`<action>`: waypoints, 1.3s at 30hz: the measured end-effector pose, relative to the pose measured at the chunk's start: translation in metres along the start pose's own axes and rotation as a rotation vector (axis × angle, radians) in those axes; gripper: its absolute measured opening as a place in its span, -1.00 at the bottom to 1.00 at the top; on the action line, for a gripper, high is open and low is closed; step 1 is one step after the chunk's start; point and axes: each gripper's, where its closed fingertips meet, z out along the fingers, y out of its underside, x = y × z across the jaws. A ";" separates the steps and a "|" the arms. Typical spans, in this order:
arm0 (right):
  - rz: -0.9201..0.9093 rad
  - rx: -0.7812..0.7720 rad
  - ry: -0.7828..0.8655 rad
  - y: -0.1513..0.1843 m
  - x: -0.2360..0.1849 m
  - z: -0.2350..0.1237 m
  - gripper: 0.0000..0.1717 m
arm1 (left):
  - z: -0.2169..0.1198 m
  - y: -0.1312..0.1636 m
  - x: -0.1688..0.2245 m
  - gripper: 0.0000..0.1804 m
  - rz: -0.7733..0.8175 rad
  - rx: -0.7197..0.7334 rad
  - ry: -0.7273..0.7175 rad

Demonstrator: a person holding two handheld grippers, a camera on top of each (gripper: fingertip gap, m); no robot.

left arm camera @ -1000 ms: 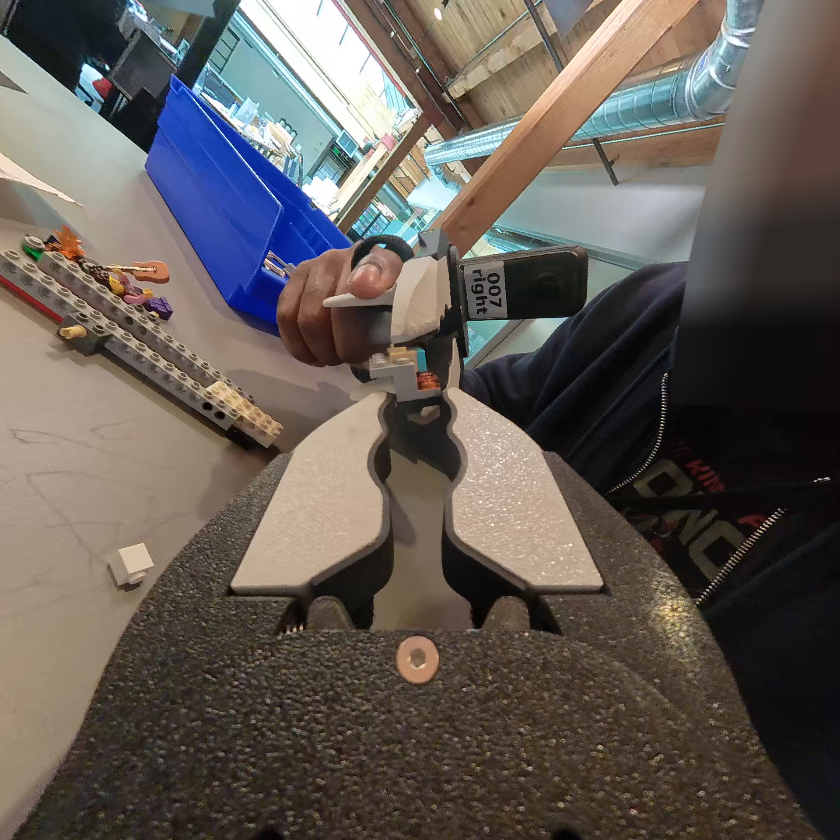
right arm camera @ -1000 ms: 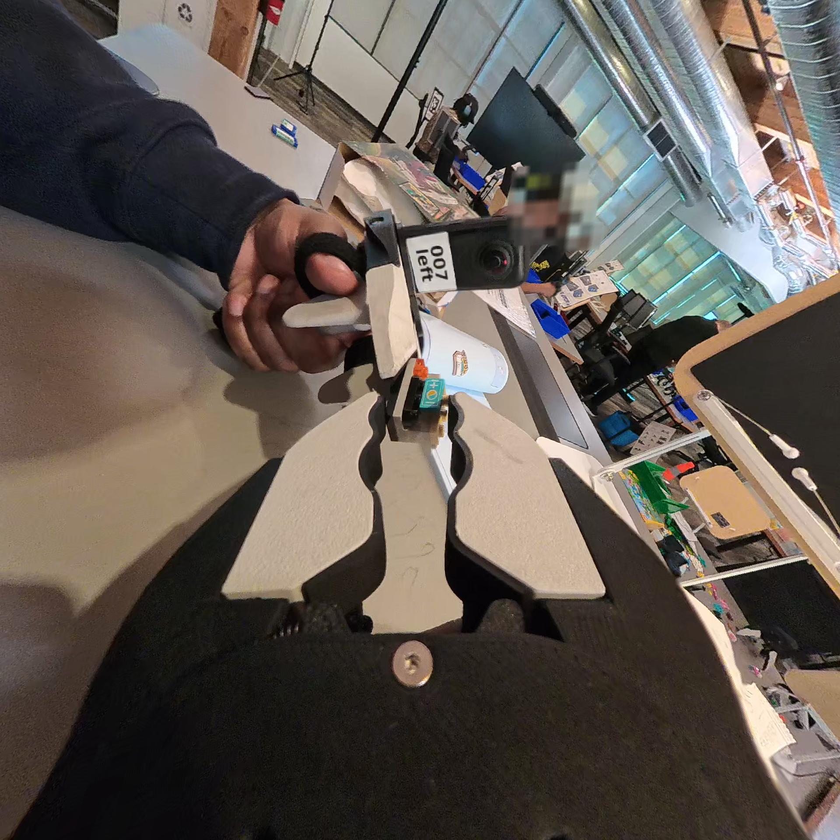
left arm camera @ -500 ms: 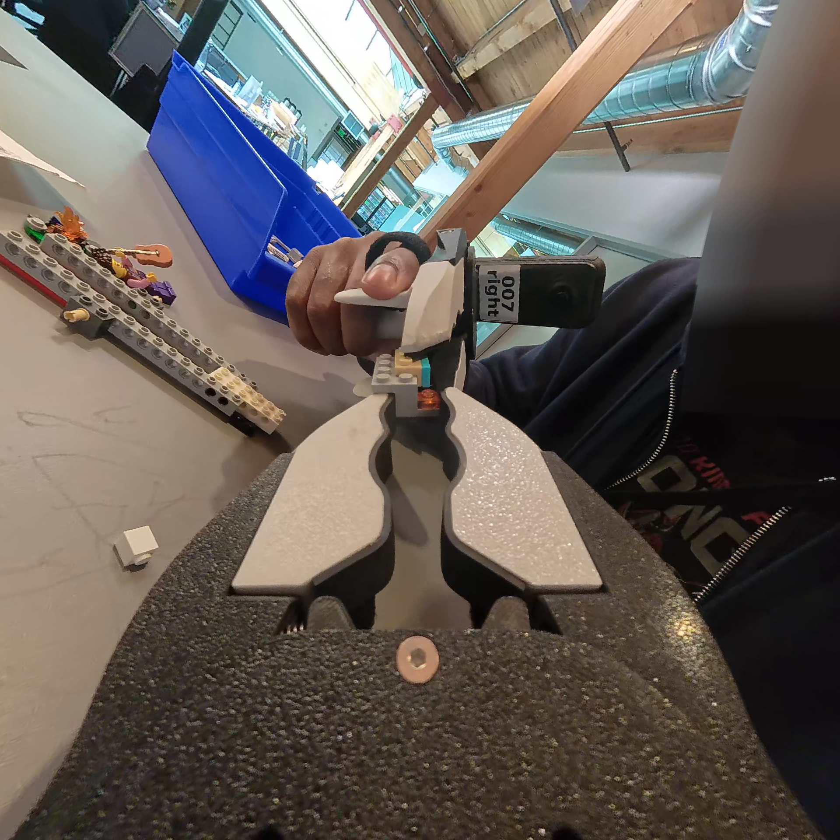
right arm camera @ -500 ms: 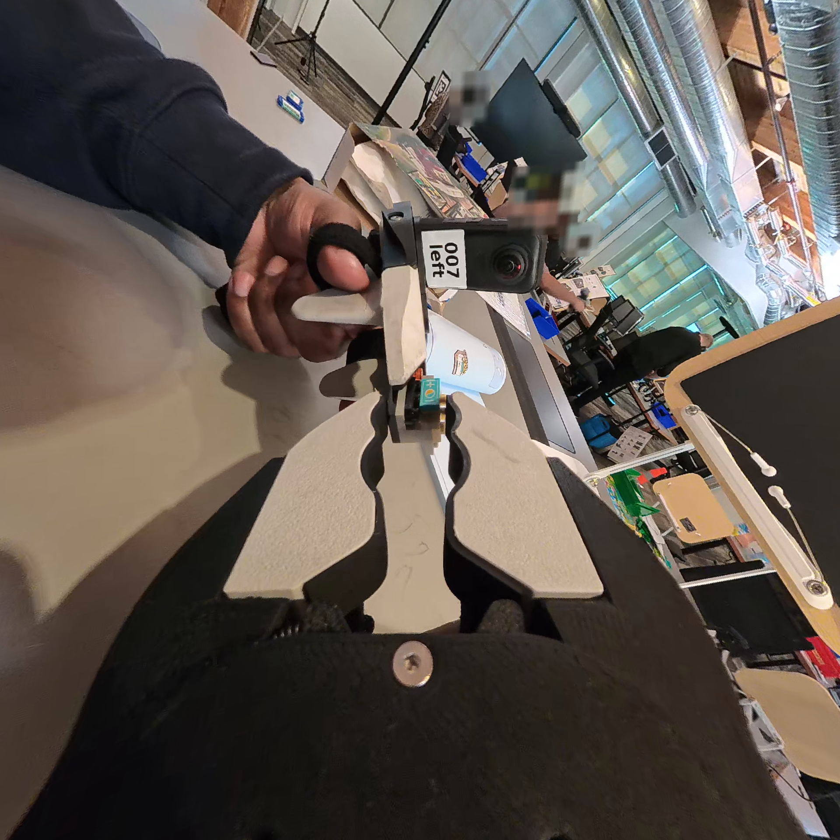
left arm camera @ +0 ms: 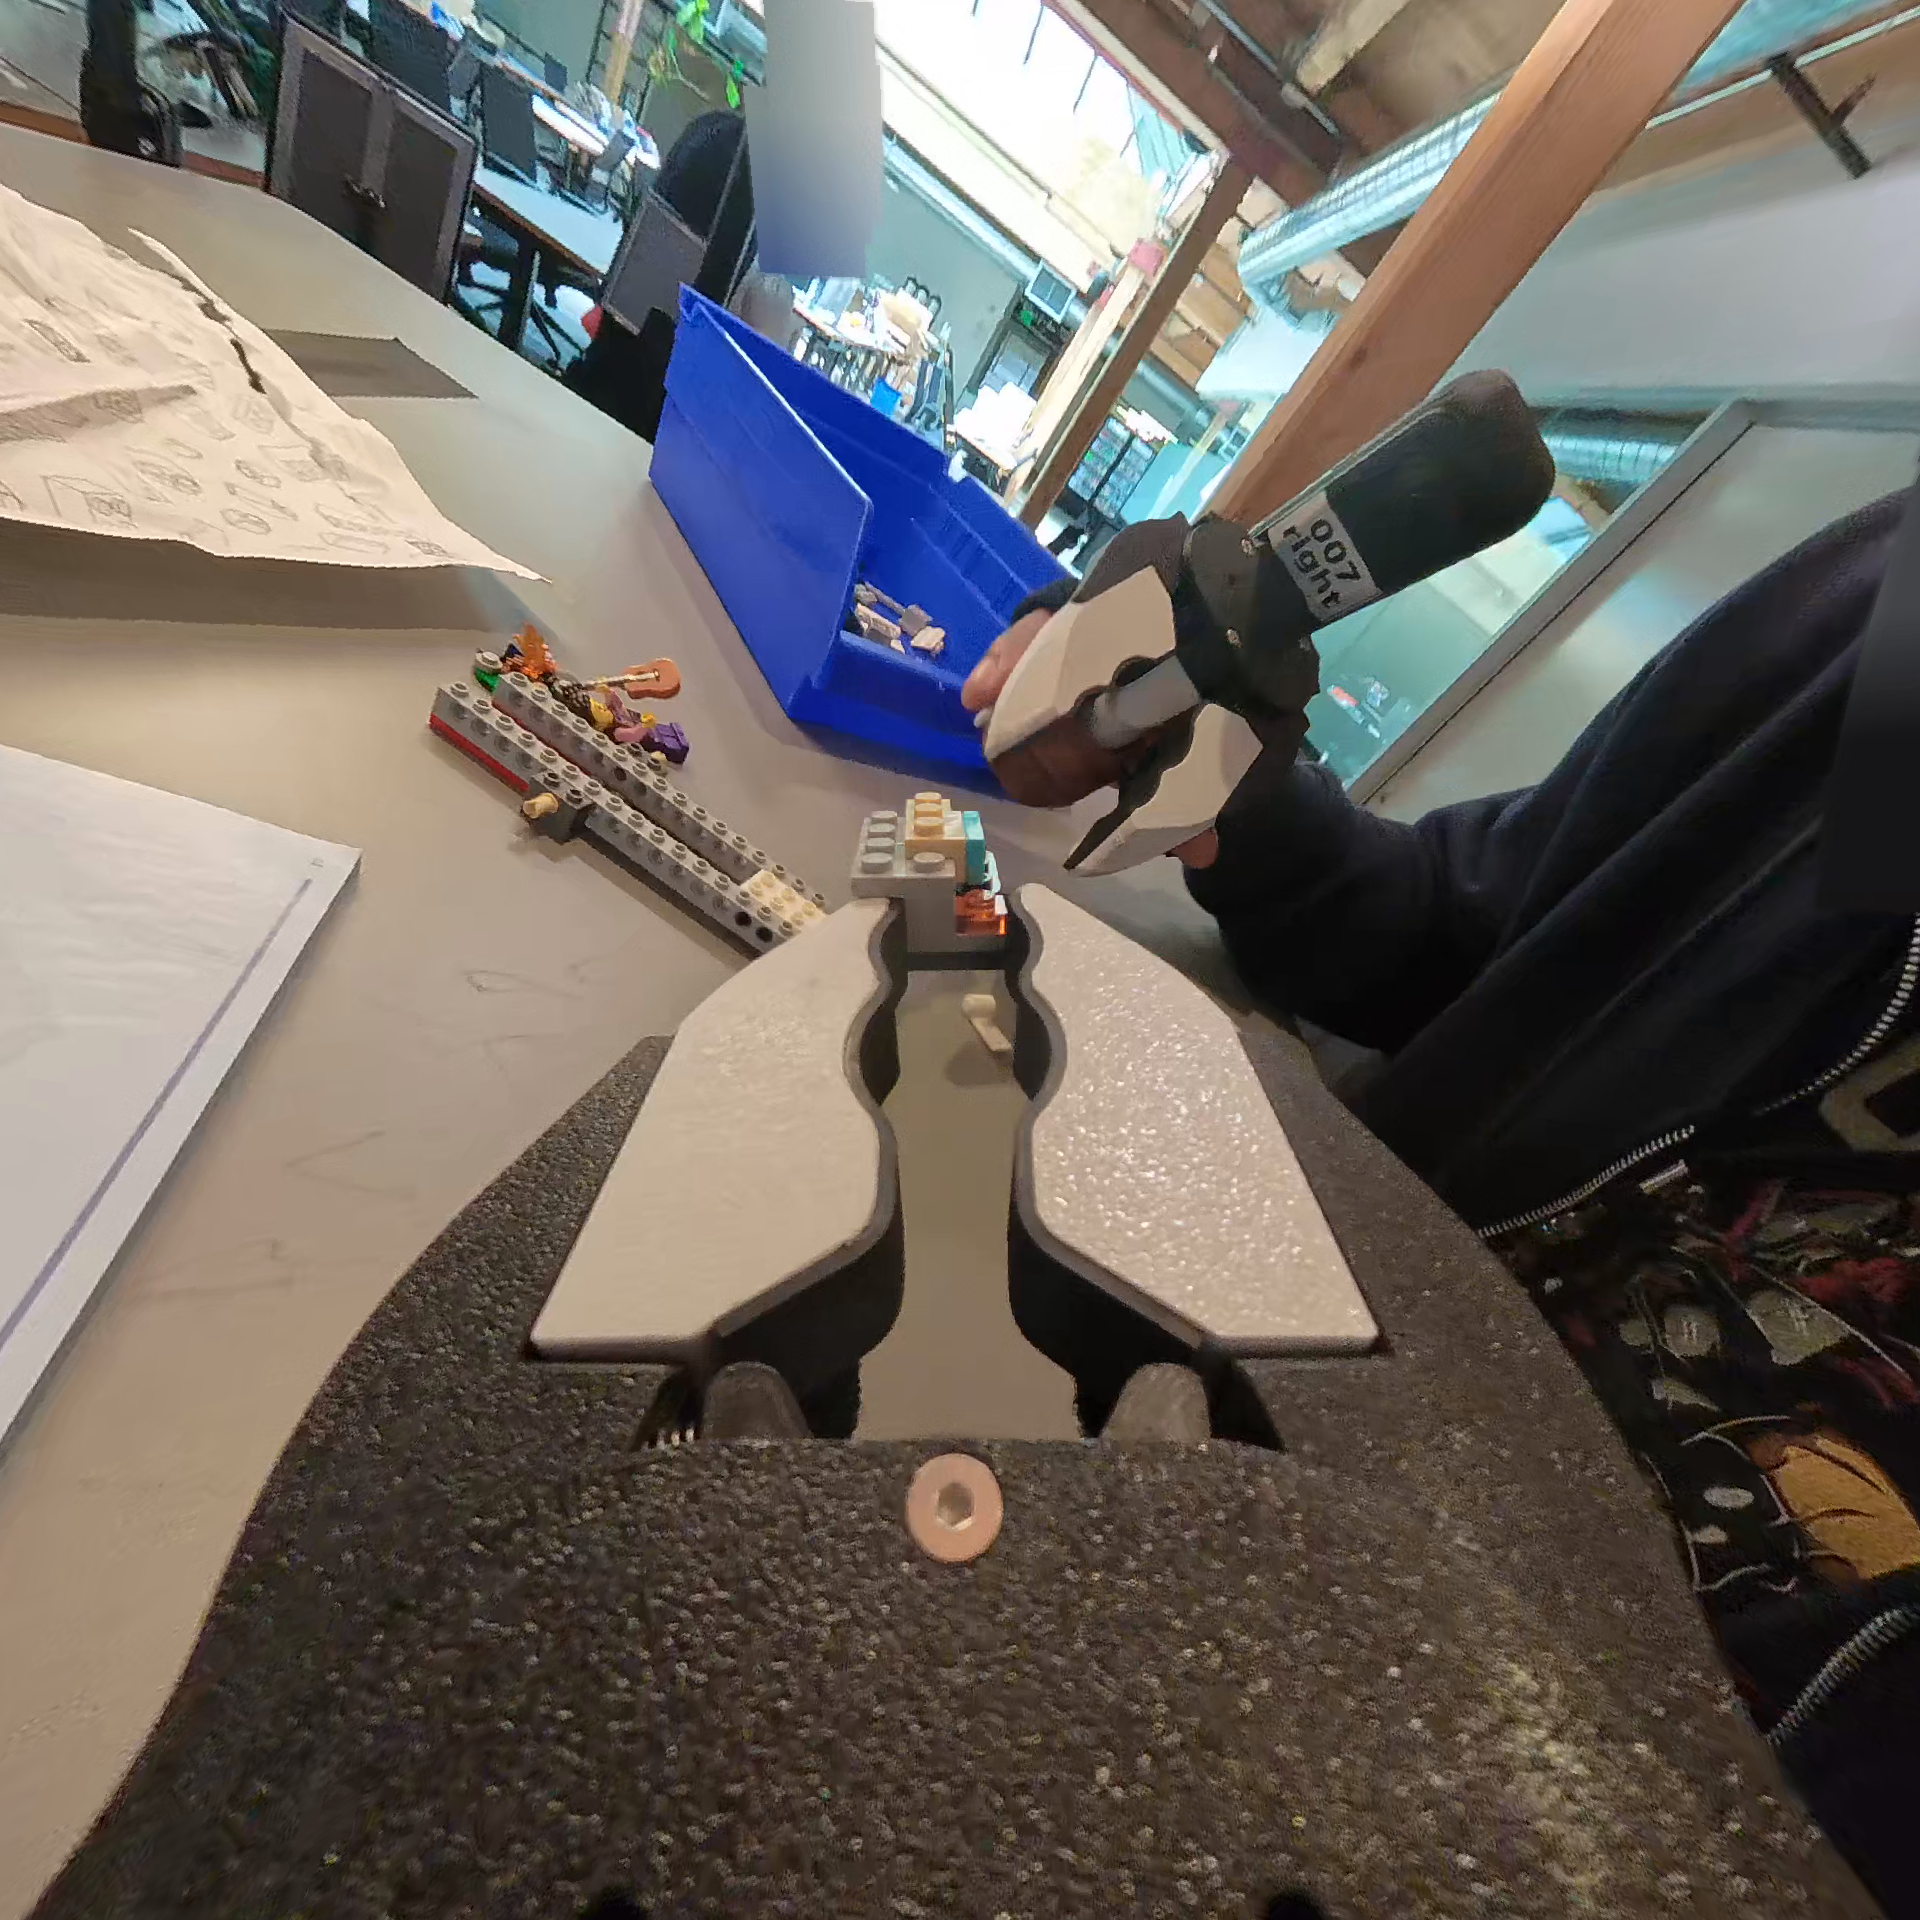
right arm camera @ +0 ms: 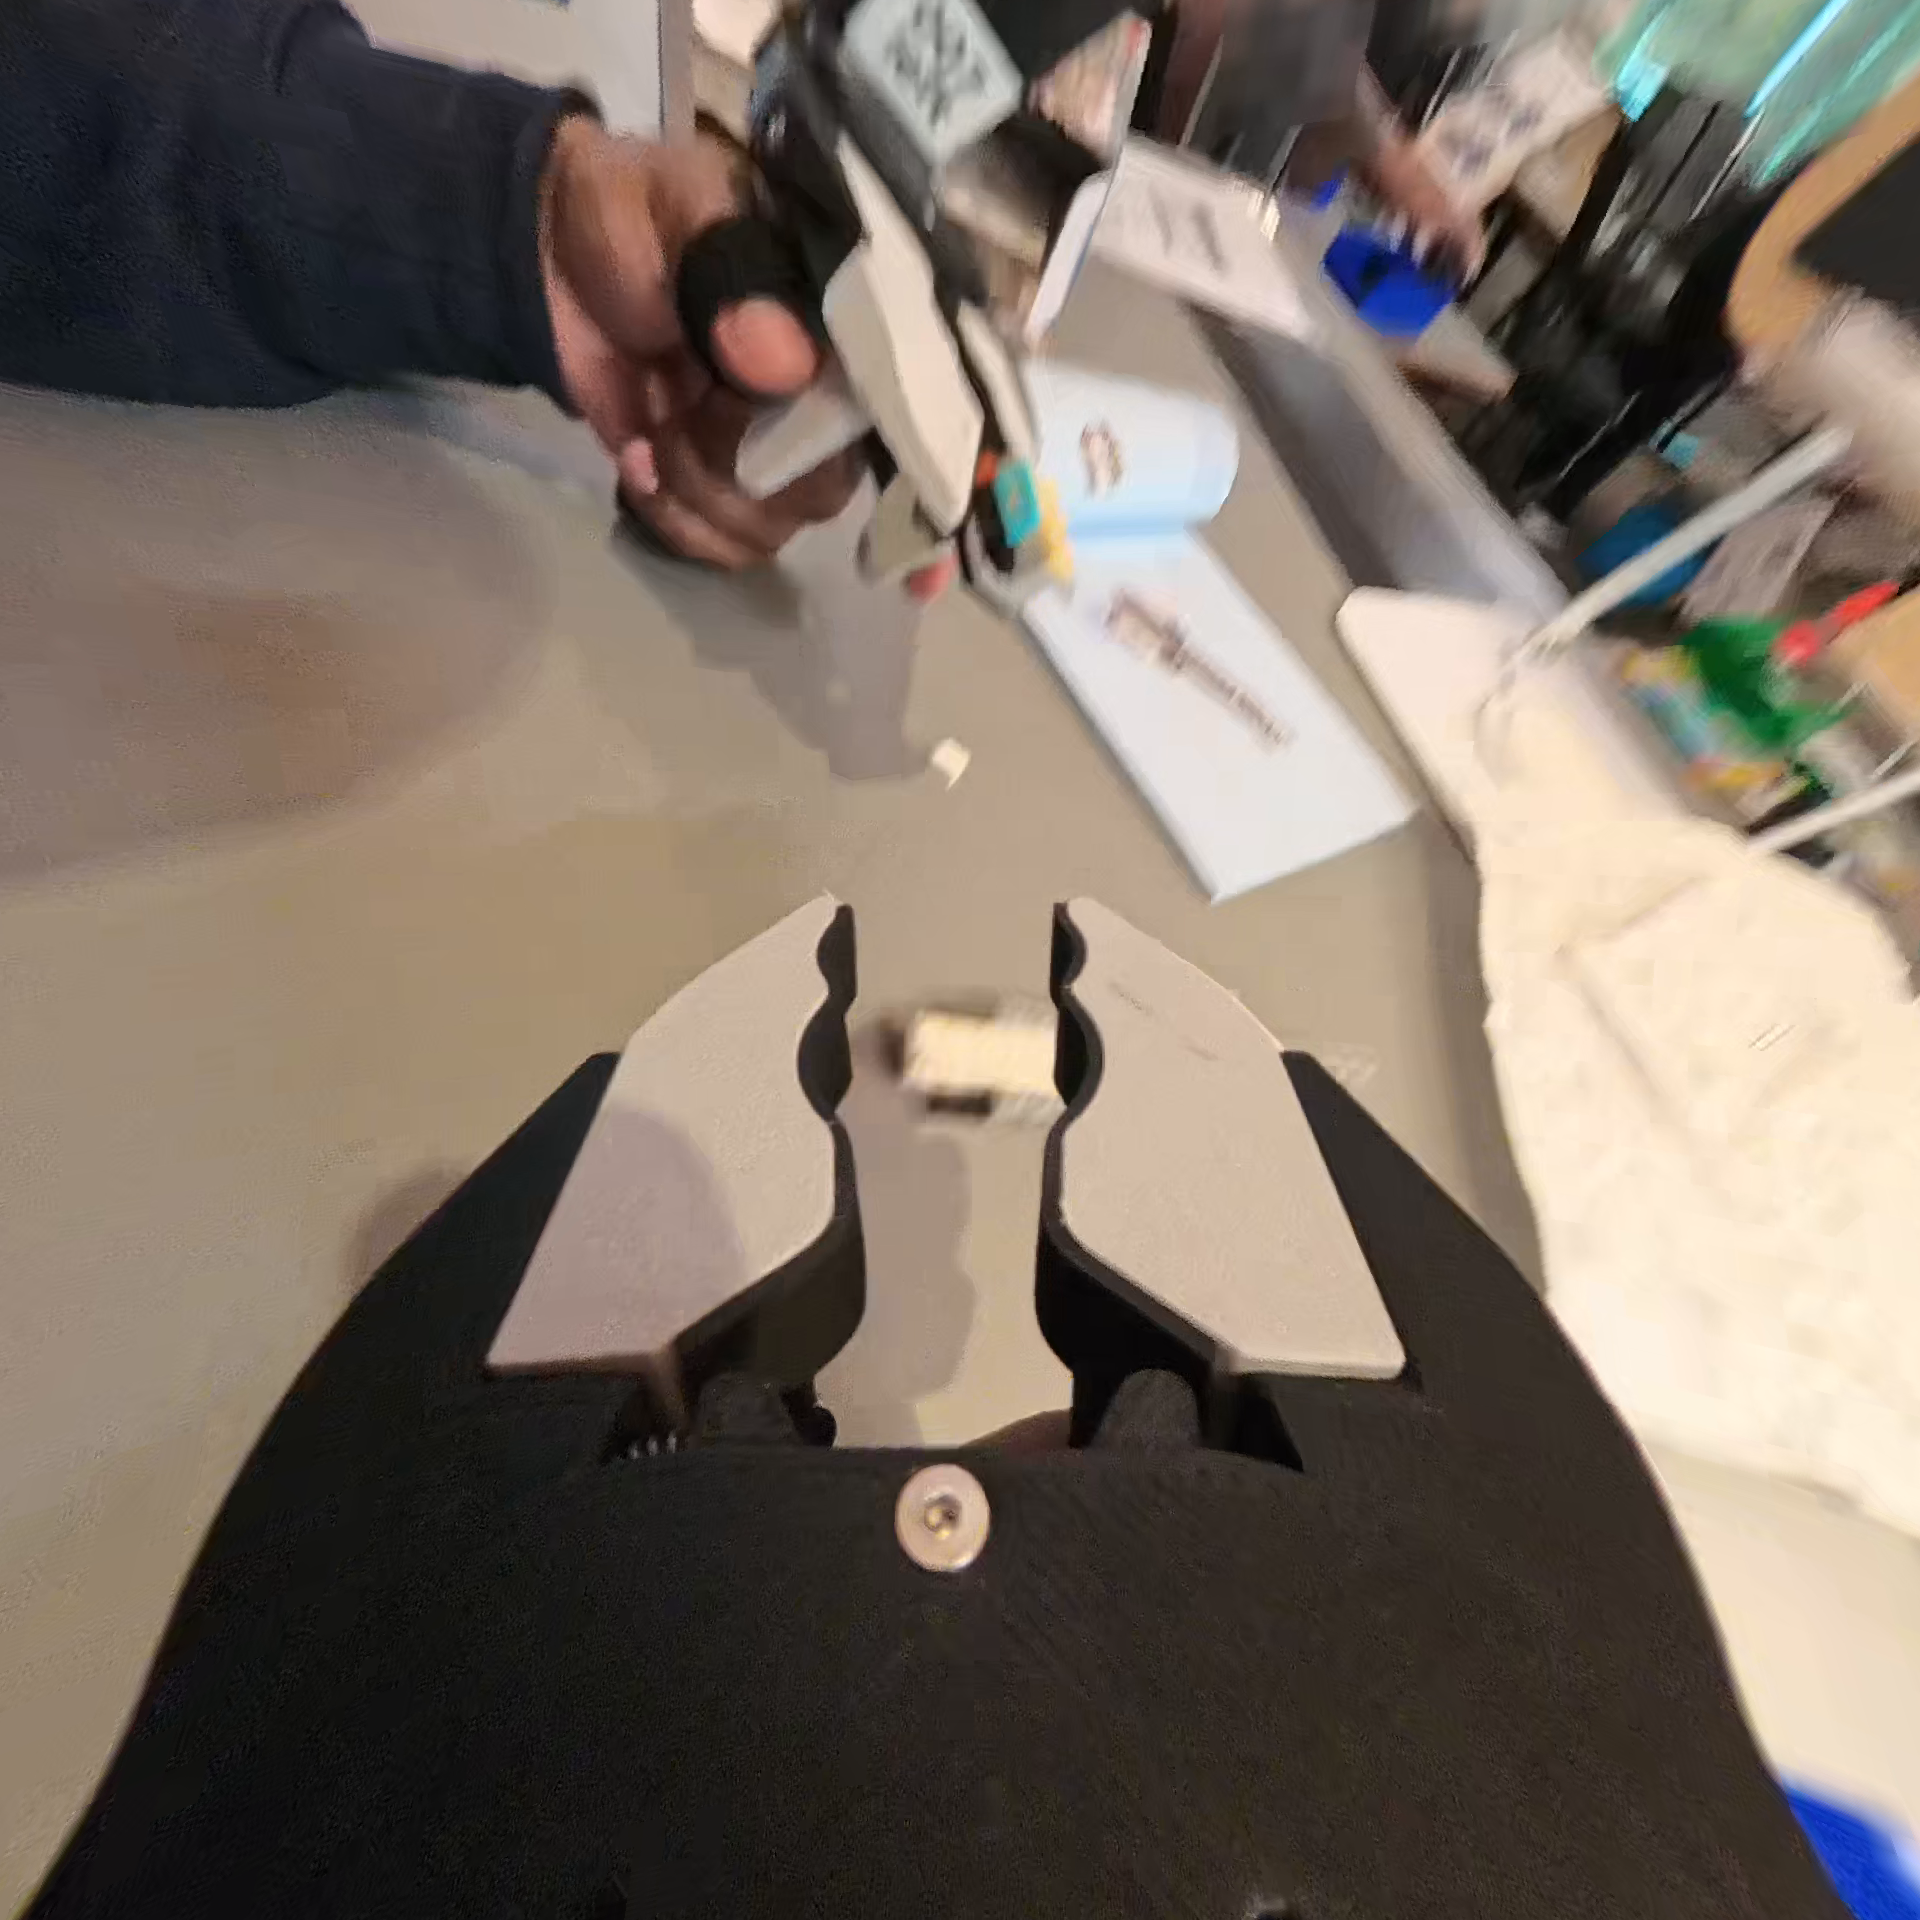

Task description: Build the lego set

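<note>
At the centre of the left wrist view, a small brick assembly (left arm camera: pixel 940 873) of studded plastic is clamped between the tips of the left hand-held gripper (left arm camera: pixel 951 914); its grey stem and an orange translucent piece sit between the pale, grainy fingers (left arm camera: pixel 748 1122), which press on it from both sides, while a grey plate, tan bricks and a teal piece stand above them. Below it, a small cream peg (left arm camera: pixel 985 1023) is seen through the gap, lying on the matte grey table (left arm camera: pixel 312 1039).

The right hand-held gripper (right arm camera: pixel 951 925) is shown released in the lower middle of its own view, its scalloped fingers apart with nothing between the tips. A blurred cream and dark brick piece (right arm camera: pixel 977 1055) lies on the table under the gap, partly hidden by the right finger; its form cannot be made out.

In the upper middle of the left view, a glossy blue bin (left arm camera: pixel 810 540) with a divider holds a few small grey and tan pieces (left arm camera: pixel 899 623). Left of it lies a long grey studded beam assembly (left arm camera: pixel 623 790) with colourful bits at its far end. Printed paper sheets (left arm camera: pixel 156 416) are cut off at the upper left edge. The right view is heavily smeared, so the background is unreadable.
</note>
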 end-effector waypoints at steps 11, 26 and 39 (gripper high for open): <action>0.028 -0.291 -0.131 0.071 -0.040 0.010 -0.75 | 0.015 0.025 0.000 -0.81 0.060 -0.162 -0.033; -0.028 -0.195 -0.154 0.048 -0.036 0.031 -0.91 | 0.016 0.034 0.001 -0.81 0.054 -0.220 -0.035; -0.055 -0.227 0.094 0.009 -0.001 0.081 -0.91 | -0.028 0.015 -0.024 -0.81 0.042 -0.157 -0.169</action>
